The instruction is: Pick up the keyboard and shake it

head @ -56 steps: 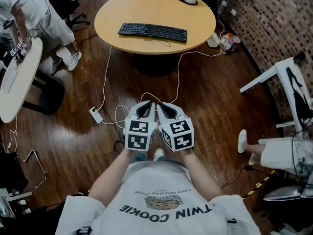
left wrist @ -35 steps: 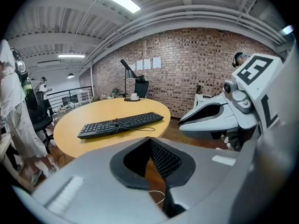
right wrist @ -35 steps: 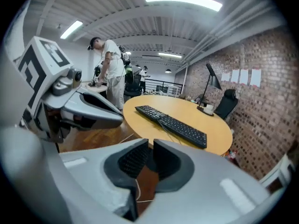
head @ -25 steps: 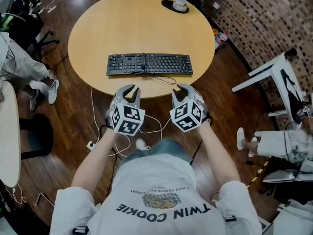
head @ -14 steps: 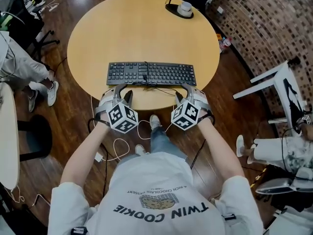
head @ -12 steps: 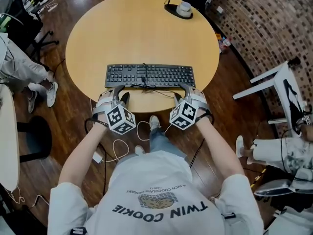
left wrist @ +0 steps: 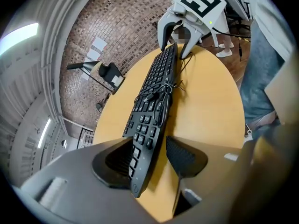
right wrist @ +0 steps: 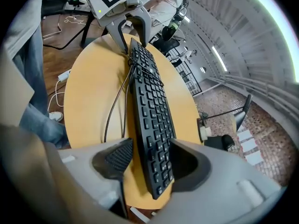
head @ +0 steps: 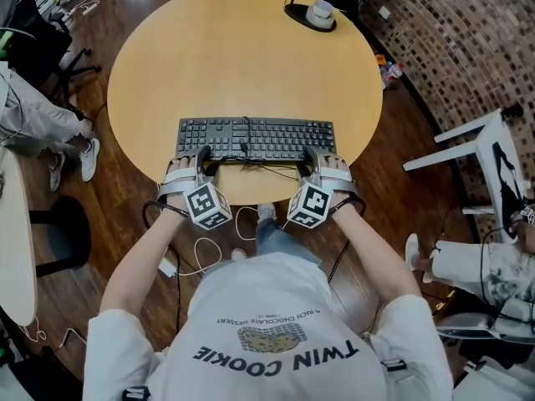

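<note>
A black keyboard (head: 255, 138) lies flat on the round wooden table (head: 242, 48), close to its near edge, with its black cable (head: 251, 155) bunched over the middle keys. My left gripper (head: 194, 159) is at the keyboard's left end and my right gripper (head: 324, 159) at its right end. Both sets of jaws have just been opening. In the left gripper view the keyboard (left wrist: 152, 106) runs away from between the spread jaws of the left gripper (left wrist: 149, 160), pads not pressing. The right gripper (right wrist: 149, 160) likewise straddles the keyboard (right wrist: 149, 111) end, open.
A black base with a white cup (head: 318, 13) sits at the table's far edge. A power strip and cables (head: 167, 267) lie on the floor below. A seated person (head: 33, 115) is at left, a white stand (head: 493, 157) and brick wall at right.
Both grippers came from in front of the table's edge forward and down onto the keyboard's two ends. Their jaws spread wider. The keyboard has not moved.
</note>
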Motion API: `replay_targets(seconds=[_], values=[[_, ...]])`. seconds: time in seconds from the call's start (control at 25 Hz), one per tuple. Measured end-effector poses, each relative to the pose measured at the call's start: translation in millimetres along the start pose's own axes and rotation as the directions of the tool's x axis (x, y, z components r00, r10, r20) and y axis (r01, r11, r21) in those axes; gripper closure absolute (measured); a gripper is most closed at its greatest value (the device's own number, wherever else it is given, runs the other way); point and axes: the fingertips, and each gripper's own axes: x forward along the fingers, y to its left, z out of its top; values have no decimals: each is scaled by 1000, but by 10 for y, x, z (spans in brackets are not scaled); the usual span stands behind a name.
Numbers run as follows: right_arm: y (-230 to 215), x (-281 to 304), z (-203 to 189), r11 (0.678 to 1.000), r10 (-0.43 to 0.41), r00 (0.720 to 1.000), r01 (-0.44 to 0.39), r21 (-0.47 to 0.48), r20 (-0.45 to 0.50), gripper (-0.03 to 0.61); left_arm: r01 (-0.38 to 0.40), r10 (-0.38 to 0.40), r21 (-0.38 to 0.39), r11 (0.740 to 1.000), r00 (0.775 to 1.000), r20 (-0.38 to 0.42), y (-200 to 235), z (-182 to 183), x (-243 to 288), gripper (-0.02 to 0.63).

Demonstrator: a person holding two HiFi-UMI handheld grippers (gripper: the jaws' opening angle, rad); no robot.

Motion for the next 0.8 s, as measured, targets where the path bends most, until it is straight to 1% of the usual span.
replay_targets(seconds=[0.08, 0.24, 0.36, 0.48, 0.56, 0.6, 0.68, 0.76, 0.8], values=[[-16, 2, 18, 999, -36, 999, 36, -9, -3, 345, -7, 8, 23, 1000, 1000, -7, -7, 17, 26, 380], [-51, -6, 63, 992, -109, 994, 108, -57, -11, 341, -52, 53, 89, 995, 999, -11, 41, 92, 46, 383], [-76, -16, 115, 986, -141, 990, 138, -93, -27, 341, -50, 52, 113, 992, 998, -21, -4, 96, 79, 394], [-70, 12, 104, 980, -160, 986, 152, -127, -48, 344, -52, 59, 163, 985, 997, -40, -56, 82, 101, 466], [-55, 4, 116, 980, -151, 987, 142, -139, -58, 354, -60, 71, 187, 981, 996, -51, -64, 80, 97, 471], [-45, 0, 122, 979, -145, 987, 134, -151, -64, 362, -56, 68, 189, 980, 996, -53, -69, 82, 95, 472], [-17, 32, 104, 975, -145, 987, 130, -182, -75, 400, -38, 49, 191, 981, 997, -54, -77, 84, 97, 482], [8, 70, 79, 974, -148, 985, 131, -184, -86, 459, -19, 28, 186, 982, 998, -48, -85, 88, 102, 482], [16, 78, 69, 975, -150, 985, 132, -179, -89, 469, -12, 20, 183, 983, 999, -47, -90, 93, 105, 482]])
